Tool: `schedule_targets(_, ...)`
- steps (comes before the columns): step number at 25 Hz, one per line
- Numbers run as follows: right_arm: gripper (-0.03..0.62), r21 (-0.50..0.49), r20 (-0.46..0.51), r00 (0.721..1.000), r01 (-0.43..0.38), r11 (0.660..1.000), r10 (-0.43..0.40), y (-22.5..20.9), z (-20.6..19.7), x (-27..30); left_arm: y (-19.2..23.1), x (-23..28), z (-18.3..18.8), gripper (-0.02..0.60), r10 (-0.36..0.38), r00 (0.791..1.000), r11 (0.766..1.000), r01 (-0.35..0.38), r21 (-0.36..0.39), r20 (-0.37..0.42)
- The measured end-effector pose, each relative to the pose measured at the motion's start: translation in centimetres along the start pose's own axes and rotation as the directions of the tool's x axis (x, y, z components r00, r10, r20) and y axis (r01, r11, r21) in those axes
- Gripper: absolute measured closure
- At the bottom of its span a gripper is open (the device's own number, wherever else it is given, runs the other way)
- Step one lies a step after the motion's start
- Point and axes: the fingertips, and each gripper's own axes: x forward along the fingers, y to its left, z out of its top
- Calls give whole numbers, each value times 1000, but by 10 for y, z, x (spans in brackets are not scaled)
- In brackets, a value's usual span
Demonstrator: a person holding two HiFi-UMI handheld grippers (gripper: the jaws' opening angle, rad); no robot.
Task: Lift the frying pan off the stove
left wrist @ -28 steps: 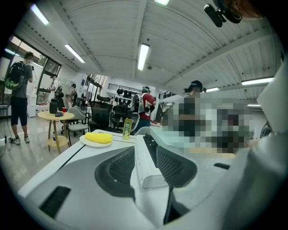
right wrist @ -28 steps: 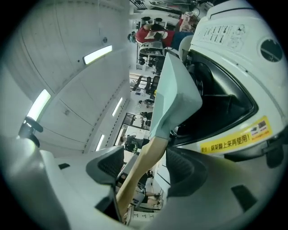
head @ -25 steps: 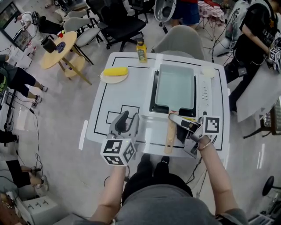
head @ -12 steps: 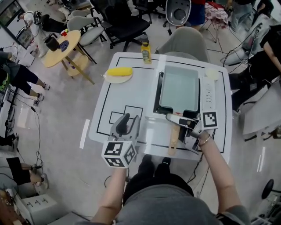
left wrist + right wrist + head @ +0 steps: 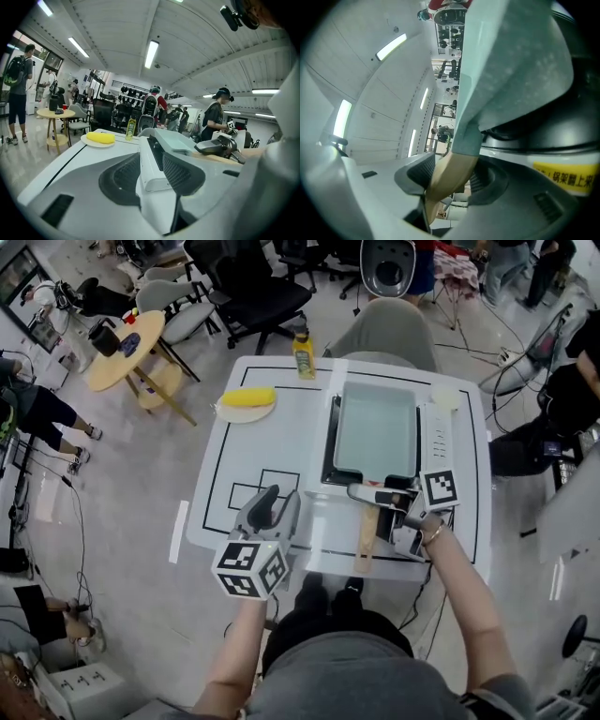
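Note:
A pale green rectangular frying pan point(image 5: 375, 432) sits on a black and white tabletop stove point(image 5: 434, 442), its wooden handle point(image 5: 367, 526) pointing toward me. My right gripper point(image 5: 367, 495) reaches in from the right across the handle's root. Its jaws are closing, and in the right gripper view the handle point(image 5: 452, 176) lies between the two pads, touching both. The pan point(image 5: 511, 61) fills the top of that view above the stove point(image 5: 543, 140). My left gripper point(image 5: 277, 504) hovers over the table's front left, open with nothing between its fingers. The left gripper view shows the pan point(image 5: 180, 140) to the right.
On the white table point(image 5: 281, 442), a plate with a yellow cob point(image 5: 246, 397) lies at the back left, and a yellow bottle point(image 5: 302, 351) stands at the far edge. A grey chair point(image 5: 384, 334) is behind the table. A round wooden table point(image 5: 122, 348) and people stand around.
My right gripper has slid left and slightly up to the handle's root and its jaws have narrowed around the handle. The left gripper has stayed in place.

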Motion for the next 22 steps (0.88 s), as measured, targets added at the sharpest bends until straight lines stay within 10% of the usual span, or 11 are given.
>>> schedule_targets(11,395,17,-2,1000,-10,1000,10,1,-4,0,-55,6,10,440,-278,956,960,272,-72,-93)
schedule_targets(22,396,24,4,1000,-13,1000,13,1,-3,0,-118,17,-15,411,-608,774,758,500,-418,-176)
